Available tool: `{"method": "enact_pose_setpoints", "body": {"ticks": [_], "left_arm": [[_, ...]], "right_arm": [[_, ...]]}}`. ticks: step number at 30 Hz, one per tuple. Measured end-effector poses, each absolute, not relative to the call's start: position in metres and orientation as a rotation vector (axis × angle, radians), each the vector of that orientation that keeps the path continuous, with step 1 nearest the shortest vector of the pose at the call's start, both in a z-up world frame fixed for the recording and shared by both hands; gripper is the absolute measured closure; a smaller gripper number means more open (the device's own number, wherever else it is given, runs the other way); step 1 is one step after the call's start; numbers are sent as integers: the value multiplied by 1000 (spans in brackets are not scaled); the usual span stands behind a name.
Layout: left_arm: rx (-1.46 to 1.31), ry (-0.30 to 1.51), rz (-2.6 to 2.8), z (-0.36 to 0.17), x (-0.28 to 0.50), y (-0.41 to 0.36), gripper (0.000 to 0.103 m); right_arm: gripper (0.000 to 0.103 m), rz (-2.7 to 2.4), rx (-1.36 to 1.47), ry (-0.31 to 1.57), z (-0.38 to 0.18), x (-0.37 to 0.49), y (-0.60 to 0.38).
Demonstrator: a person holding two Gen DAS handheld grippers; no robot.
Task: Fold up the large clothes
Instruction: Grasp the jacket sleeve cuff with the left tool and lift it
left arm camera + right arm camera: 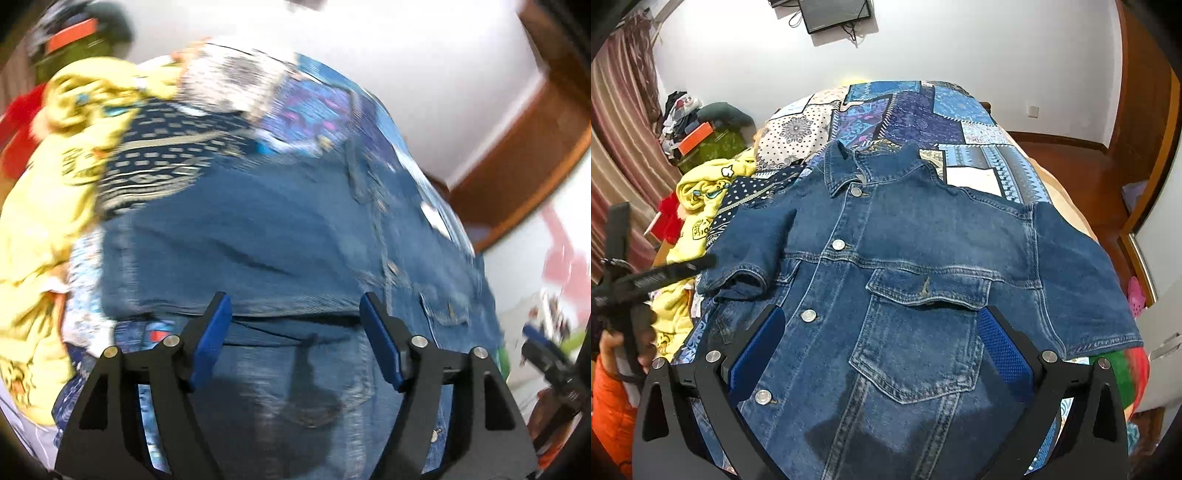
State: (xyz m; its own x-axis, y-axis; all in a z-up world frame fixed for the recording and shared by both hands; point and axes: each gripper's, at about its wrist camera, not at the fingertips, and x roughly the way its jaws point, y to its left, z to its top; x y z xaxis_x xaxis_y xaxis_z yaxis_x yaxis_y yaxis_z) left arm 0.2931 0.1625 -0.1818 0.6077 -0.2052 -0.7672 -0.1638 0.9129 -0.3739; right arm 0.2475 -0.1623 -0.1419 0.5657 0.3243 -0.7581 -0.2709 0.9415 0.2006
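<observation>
A blue denim short-sleeved jacket lies face up on the bed, collar at the far end, buttons down its left half. Its left sleeve is folded in over the front; the right sleeve lies spread out. My right gripper is open and empty, hovering above the chest pocket. My left gripper is open and empty, just above a blurred stretch of denim. The left gripper also shows at the left edge of the right wrist view.
A blue patchwork quilt covers the bed. A pile of yellow clothes and a dotted navy garment lie left of the jacket. Curtains hang far left; a wooden door frame stands right.
</observation>
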Motion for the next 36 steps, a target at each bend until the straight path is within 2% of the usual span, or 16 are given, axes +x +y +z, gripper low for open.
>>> {"method": "enact_pose_setpoints", "body": {"ticks": [9,16,22,25,27,28,32,36], "left_arm": [[-798,952,80,-243,269,265,32],[-988,993,54,-293,277,286,32],[-1053,969,52,-309,294,293,34],[-1004,986,102,-310,304,291,54],[-950,1002,139,-307,306,292,78],[-925,1003,147,-305,307,291,82],[-800,943,186,-272,305,288,85],[-602,847,209,-211,311,266,86]], "right_arm": [[0,338,49,930,-151,256,-146],[0,325,34,963,-161,265,-140],[0,312,26,977,-166,269,-140],[0,309,25,981,-167,268,-142],[0,309,29,981,-166,267,-144],[0,310,30,979,-166,267,-144],[0,308,35,966,-162,263,-150],[0,309,62,952,-157,259,-159]]}}
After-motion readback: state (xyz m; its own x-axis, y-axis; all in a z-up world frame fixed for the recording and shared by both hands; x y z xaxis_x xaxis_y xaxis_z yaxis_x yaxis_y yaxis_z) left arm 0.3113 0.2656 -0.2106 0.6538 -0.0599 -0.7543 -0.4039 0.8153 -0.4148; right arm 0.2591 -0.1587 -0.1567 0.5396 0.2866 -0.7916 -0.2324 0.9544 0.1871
